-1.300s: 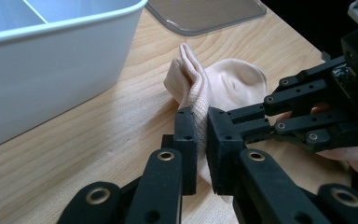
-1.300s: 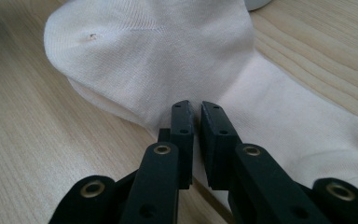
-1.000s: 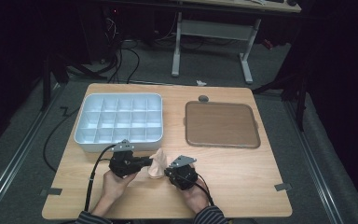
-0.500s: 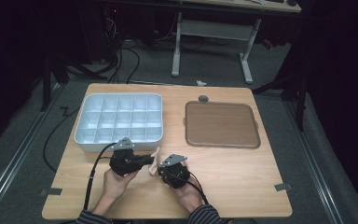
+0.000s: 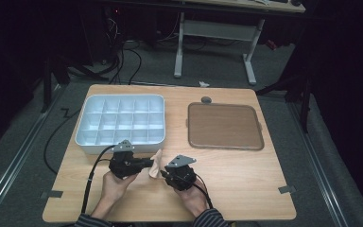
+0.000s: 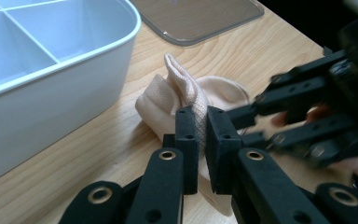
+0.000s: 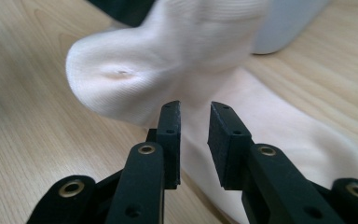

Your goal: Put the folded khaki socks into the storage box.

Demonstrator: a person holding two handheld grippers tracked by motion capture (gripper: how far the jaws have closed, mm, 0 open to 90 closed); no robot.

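Left gripper view: left hand-held gripper (image 6: 198,135) pinching sock (image 6: 186,95); right's (image 7: 195,128) jaws just spread.

The high view looked forward and down from above the table (image 5: 246,189). Each gripper camera sat low and close, sighting along its own jaws. All three views shared the pale sock (image 5: 156,164) (image 6: 177,93) (image 7: 168,60), at six o'clock of the divided tray (image 5: 92,144) (image 6: 51,88).

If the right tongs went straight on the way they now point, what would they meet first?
Most likely the pale sock: it lies directly ahead of the right tongs, whose jaws have just been opening with a gap between them. How near it is cannot be judged exactly.
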